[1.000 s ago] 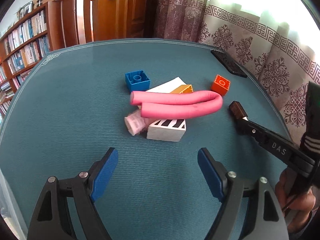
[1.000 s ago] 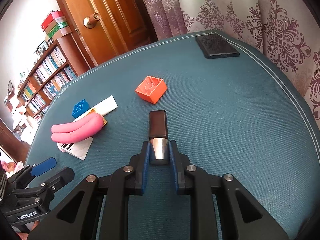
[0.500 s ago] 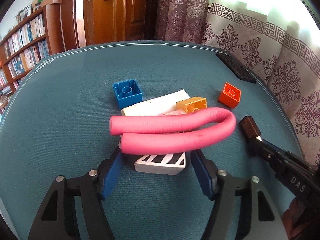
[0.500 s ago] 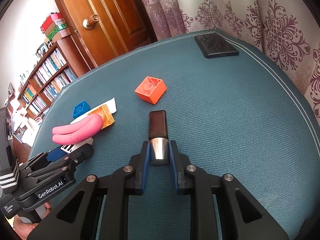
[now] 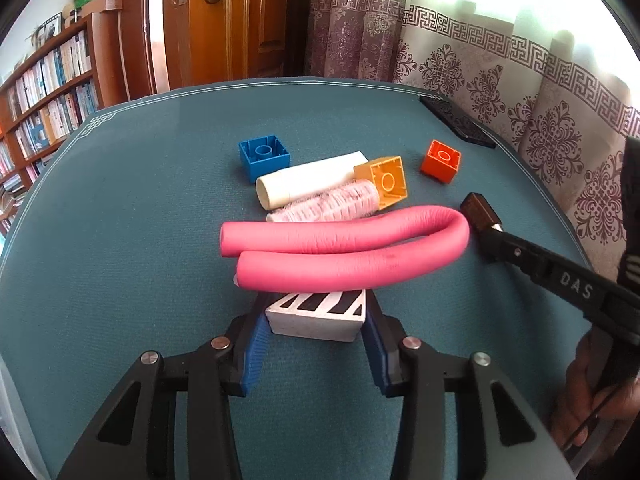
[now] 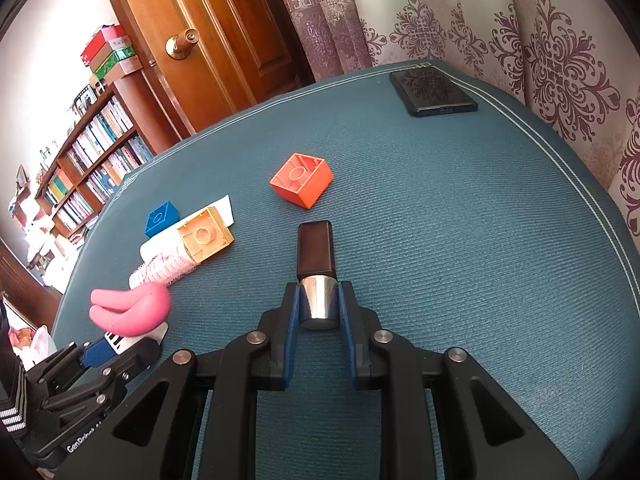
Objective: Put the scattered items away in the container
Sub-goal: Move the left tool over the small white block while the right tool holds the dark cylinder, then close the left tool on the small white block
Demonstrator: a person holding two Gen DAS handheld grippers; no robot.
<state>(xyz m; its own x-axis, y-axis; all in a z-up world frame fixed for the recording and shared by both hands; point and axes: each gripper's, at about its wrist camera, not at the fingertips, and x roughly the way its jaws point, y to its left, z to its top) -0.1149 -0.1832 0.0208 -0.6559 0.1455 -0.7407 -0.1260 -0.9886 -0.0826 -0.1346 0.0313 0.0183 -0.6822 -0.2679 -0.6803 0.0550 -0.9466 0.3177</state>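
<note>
Fingers of your left gripper sat either side of the black-and-white striped box, blue pads touching or nearly touching its sides; couldn't tell if they'd fully clamped. Your right gripper was clamped on the silver base of a lipstick, brown cap pointing fwd. Pink foam tube, bent in a U, lay across the box's far edge. Behind it: pink mesh roller, white tube, yellow block, blue block. Orange block sat apart on the teal bench, black phone near the far edge by the curtain. No container visible in either view.
</note>
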